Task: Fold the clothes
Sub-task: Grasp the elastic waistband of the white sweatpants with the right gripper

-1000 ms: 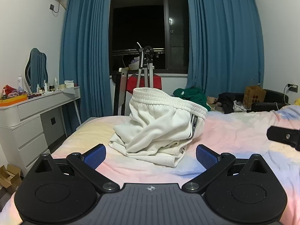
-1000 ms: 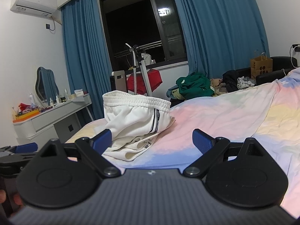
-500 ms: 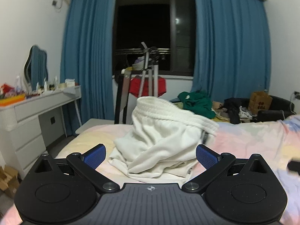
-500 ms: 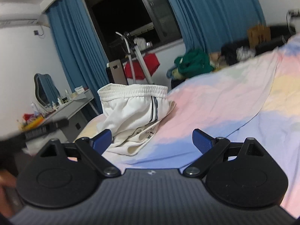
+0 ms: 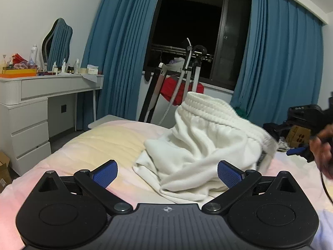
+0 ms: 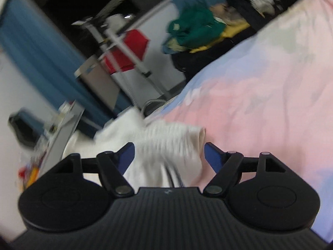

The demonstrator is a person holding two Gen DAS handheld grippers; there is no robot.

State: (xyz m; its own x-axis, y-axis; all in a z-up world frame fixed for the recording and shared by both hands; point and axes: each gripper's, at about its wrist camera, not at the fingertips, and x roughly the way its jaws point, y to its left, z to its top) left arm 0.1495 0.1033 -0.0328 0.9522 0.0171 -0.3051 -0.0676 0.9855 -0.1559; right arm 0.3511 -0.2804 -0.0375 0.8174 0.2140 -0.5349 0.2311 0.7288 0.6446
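**Operator:** Where did the garment lie, and how did the grippers stand?

**Technician:** The bed [image 5: 100,137] carried the white shorts [image 5: 208,145] as a crumpled heap near its middle, waistband uppermost. The left gripper [image 5: 166,171] faced the heap's near hem with its fingers [image 5: 105,173] wide apart and nothing between them. The right gripper [image 6: 168,156] was closing, its fingers [image 6: 127,156] straddling the ribbed waistband but, as far as the blur allowed, not yet pressing it.

**Operator:** How should the step be done well?

**Technician:** Judged from this: pinch a single waistband layer at a corner, then lift, so the heap shakes flat.

**Operator:** Any containers?

**Technician:** On the worktop [image 5: 52,83] at left, an orange tray [image 5: 17,74] held small items, too small to identify. Bottles [image 5: 33,55] stood beside it.
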